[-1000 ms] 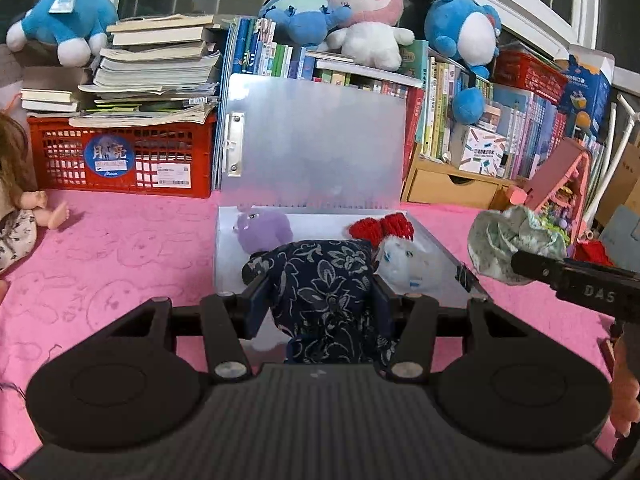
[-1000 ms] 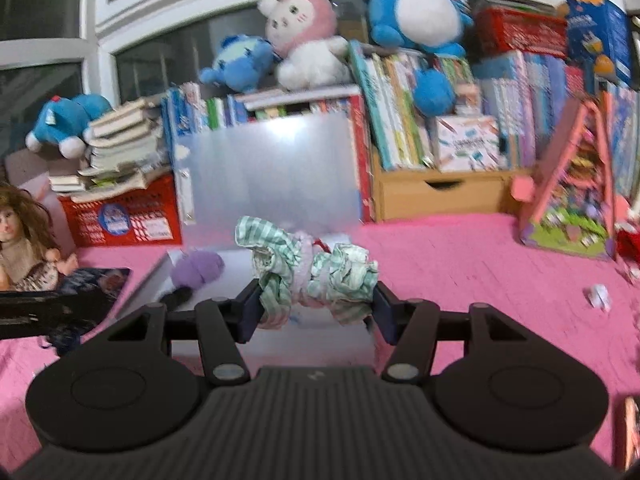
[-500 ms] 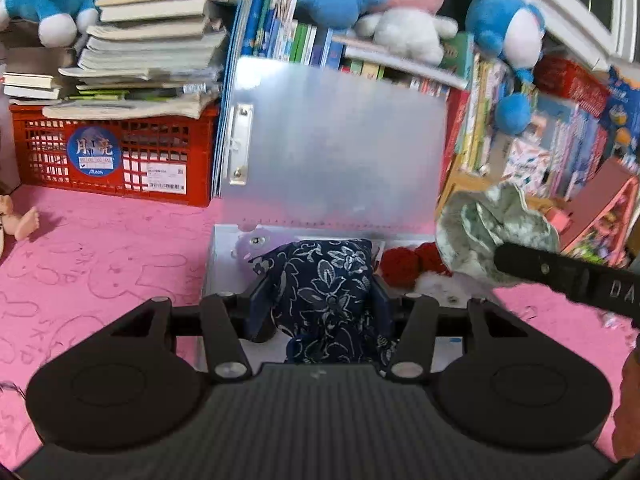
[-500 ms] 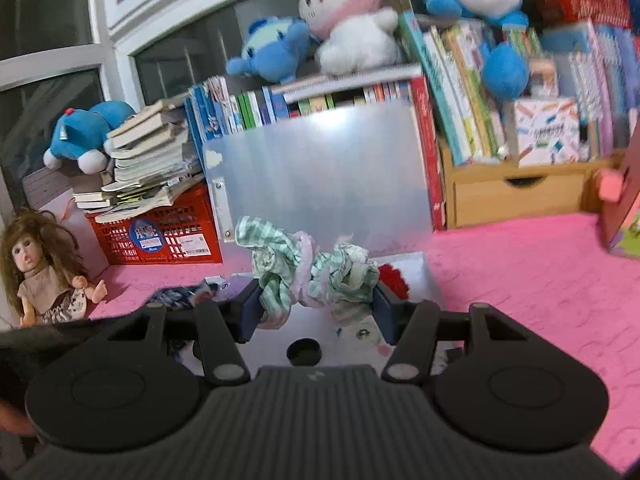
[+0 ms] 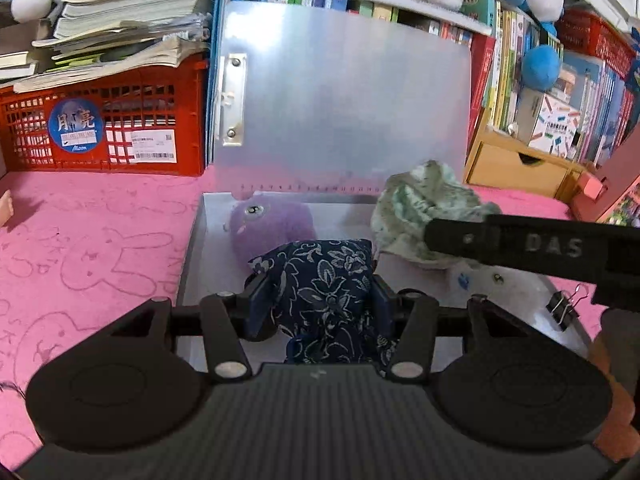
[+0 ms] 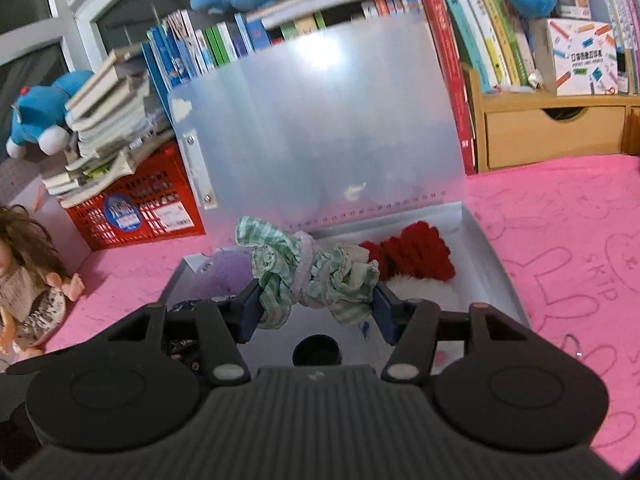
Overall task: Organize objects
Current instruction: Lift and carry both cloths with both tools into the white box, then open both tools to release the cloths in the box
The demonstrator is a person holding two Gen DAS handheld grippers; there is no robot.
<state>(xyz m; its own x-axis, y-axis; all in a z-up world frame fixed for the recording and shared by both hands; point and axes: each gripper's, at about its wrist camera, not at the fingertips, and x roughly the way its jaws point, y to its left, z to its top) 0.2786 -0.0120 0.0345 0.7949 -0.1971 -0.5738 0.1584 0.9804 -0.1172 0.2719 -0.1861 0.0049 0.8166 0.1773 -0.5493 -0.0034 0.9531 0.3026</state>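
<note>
Left wrist view
Around: open box (image 5: 192, 248) w/ clear lid (image 5: 344, 104) upright at 12; red crate (image 5: 100, 128) under book stack (image 5: 120, 20) at 10; wooden drawer (image 5: 516, 164) at 2; pink mat (image 5: 100, 240) underneath.
In the way: right claw's black finger crosses at 3, in front of box's right side.
Count: 1 purple plush (image 5: 272, 224), 1 binder clip (image 5: 564, 308), 2 cloth bundles.
Left claw (image 5: 320, 300): clamped on navy floral cloth (image 5: 324, 284), narrow gap, pads pressing both sides.
Cloth vs claw: dead centre between fingers, over box's near edge, just in front of purple plush.

Right wrist view
Around: same box (image 6: 496, 264), lid (image 6: 320, 128) at 12; doll (image 6: 28, 280) at 9; crate (image 6: 132, 204) at 10; blue plush (image 6: 36, 116) at 10; drawer (image 6: 552, 128) at 2.
In the way: nothing between claw and box.
Count: 1 red yarn ball pair (image 6: 412, 252), 1 purple plush (image 6: 220, 272), 1 white fluffy thing (image 6: 420, 288).
Right claw (image 6: 316, 304): gripping green striped cloth (image 6: 308, 268), bunched, spilling above fingers.
Cloth vs claw: centred between fingers, hanging above box interior; red yarn behind it at 1.
</note>
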